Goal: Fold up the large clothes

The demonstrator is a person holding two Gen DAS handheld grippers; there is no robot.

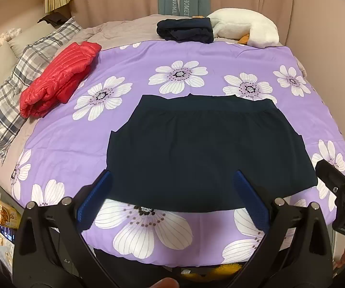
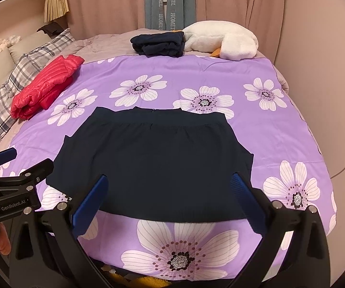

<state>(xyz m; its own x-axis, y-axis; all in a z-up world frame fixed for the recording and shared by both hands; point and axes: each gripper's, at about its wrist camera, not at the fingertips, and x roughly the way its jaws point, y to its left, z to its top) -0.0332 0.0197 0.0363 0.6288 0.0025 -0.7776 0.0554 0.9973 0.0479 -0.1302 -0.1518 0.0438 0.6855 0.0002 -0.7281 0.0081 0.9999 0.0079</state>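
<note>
We hold two alike tools: the left gripper point(image 1: 172, 193) and the right gripper point(image 2: 170, 198) each have a black, angular frame that forks into two arms tipped with blue, finely ribbed pads point(image 1: 250, 199). Round silver screws point(image 1: 66, 201) mark the joints of each frame. Seen from the right wrist, the left tool's side carries white lettering, "GenRobot.AI" point(image 2: 13, 208).

Side-by-side wrist views over bed point(image 1: 196, 55)
</note>
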